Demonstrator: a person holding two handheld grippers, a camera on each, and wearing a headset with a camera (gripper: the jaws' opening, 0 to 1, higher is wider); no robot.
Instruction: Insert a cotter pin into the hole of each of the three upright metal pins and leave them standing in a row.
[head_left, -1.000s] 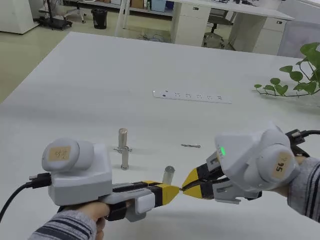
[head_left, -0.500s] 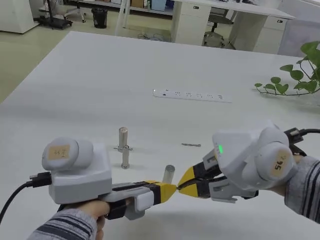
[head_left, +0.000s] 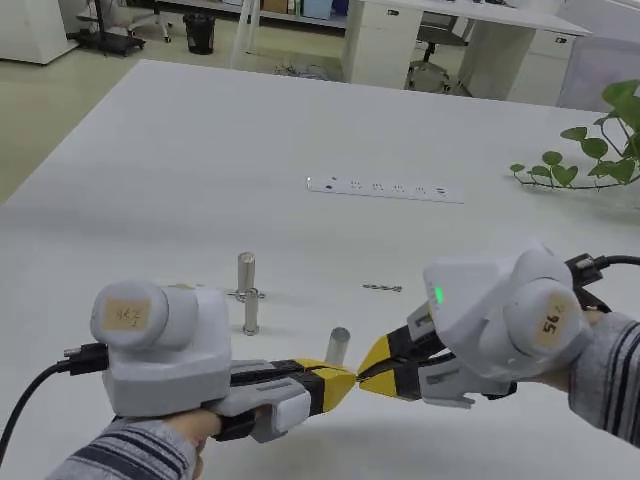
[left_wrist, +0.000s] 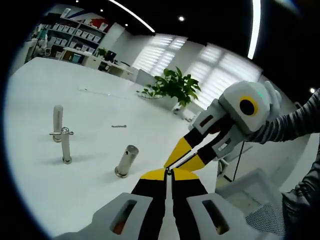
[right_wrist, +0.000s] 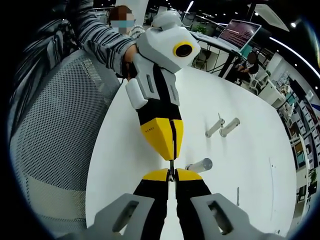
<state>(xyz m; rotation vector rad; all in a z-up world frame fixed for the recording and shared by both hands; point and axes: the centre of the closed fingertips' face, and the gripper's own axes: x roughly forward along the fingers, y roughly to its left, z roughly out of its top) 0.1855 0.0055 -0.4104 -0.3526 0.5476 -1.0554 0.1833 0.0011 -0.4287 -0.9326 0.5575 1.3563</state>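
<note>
My left gripper (head_left: 352, 379) and right gripper (head_left: 365, 377) meet tip to tip, both sets of yellow fingers pinching a thin wire cotter pin (right_wrist: 172, 167). A smooth cylindrical metal pin (head_left: 339, 350) stands just beyond.

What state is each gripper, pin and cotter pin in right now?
thin piece: pinched between both gripper tips, probably a cotter pin.
left gripper: shut on it.
right gripper: shut on it.
near pin: upright, fitted cotter pin through its top.
far pin: upright, no cotter pin visible.
third pin: upright, no cotter pin visible.
loose cotter pin: lying flat.
</note>
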